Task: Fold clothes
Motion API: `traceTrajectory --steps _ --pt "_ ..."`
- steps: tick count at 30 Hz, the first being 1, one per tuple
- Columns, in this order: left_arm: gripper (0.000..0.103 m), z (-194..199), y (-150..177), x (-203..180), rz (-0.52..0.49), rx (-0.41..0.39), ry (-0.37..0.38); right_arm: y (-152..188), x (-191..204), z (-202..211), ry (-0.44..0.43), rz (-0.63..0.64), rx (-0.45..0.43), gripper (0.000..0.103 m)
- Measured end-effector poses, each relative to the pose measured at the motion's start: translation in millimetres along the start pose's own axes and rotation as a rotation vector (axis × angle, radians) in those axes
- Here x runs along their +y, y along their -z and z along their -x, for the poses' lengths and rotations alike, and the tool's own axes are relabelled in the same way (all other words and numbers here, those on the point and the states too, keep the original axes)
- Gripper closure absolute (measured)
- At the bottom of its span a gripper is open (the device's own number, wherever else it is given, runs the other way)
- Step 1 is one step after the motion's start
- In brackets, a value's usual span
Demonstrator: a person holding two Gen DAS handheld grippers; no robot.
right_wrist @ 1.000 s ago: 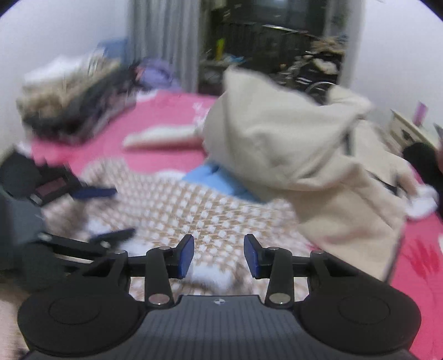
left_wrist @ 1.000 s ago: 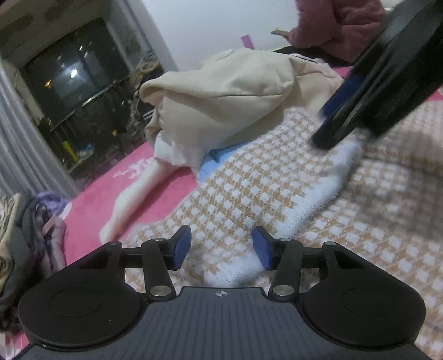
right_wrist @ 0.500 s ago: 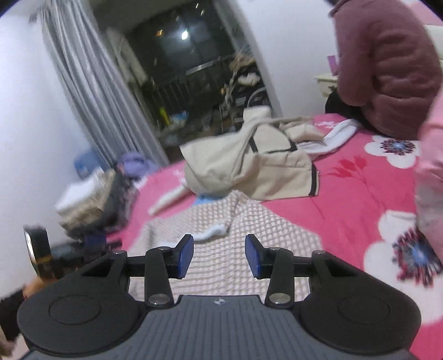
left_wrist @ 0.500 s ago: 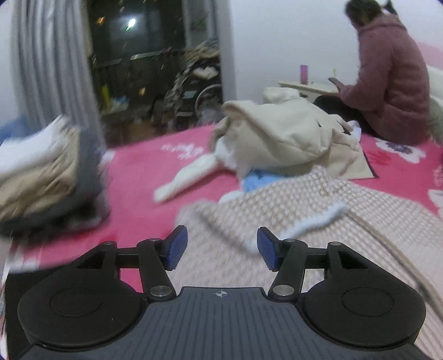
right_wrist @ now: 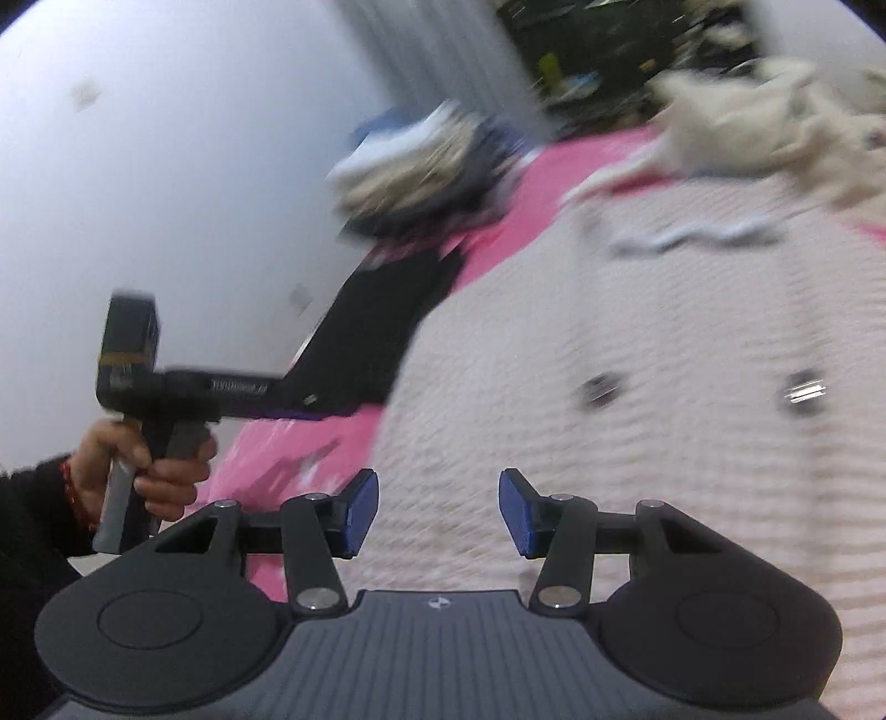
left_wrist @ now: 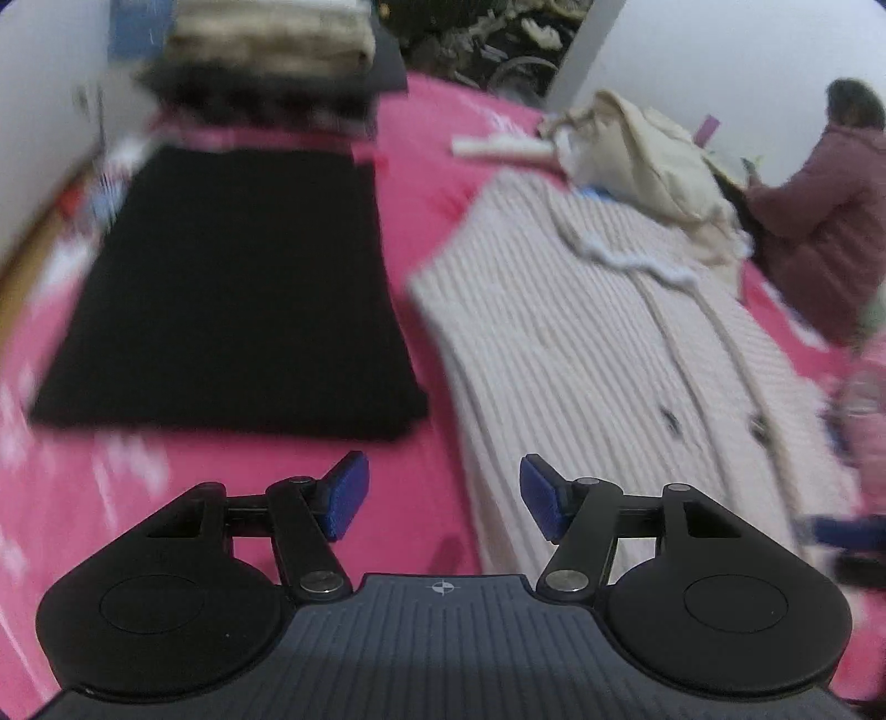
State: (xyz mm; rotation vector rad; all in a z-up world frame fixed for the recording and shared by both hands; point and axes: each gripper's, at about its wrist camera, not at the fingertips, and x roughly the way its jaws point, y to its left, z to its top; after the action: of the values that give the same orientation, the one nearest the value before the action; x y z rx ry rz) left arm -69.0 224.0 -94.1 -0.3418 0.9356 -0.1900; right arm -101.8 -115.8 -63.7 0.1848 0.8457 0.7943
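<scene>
A beige-and-white checked cardigan (left_wrist: 581,343) lies spread flat on the pink bed, with its white collar trim (left_wrist: 637,260) at the far end. My left gripper (left_wrist: 443,498) hovers over the pink sheet at the cardigan's near left edge; its jaws are opening and nothing is between them. My right gripper (right_wrist: 437,512) hangs over the cardigan (right_wrist: 637,360) near its buttons (right_wrist: 598,390), jaws also opening and empty. In the right wrist view a hand (right_wrist: 149,465) grips the left tool's handle at the left.
A folded black garment (left_wrist: 238,288) lies left of the cardigan. Behind it stands a stack of folded clothes (left_wrist: 266,50). A cream jacket (left_wrist: 637,149) is heaped at the far end. A person in a maroon coat (left_wrist: 819,221) sits at the right.
Both grippers have pulled back from the cardigan's collar end and swung left, bringing the black garment and the clothes stack into view. Both pairs of jaws stand wider than before.
</scene>
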Motion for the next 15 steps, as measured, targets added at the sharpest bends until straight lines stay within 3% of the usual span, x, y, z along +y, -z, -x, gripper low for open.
traceTrajectory --steps 6,15 --pt "0.042 -26 18 7 0.089 0.136 0.156 11 33 -51 -0.05 0.131 0.109 0.05" --pt "0.04 -39 22 13 0.12 0.172 0.208 31 42 -80 -0.02 0.115 0.195 0.044"
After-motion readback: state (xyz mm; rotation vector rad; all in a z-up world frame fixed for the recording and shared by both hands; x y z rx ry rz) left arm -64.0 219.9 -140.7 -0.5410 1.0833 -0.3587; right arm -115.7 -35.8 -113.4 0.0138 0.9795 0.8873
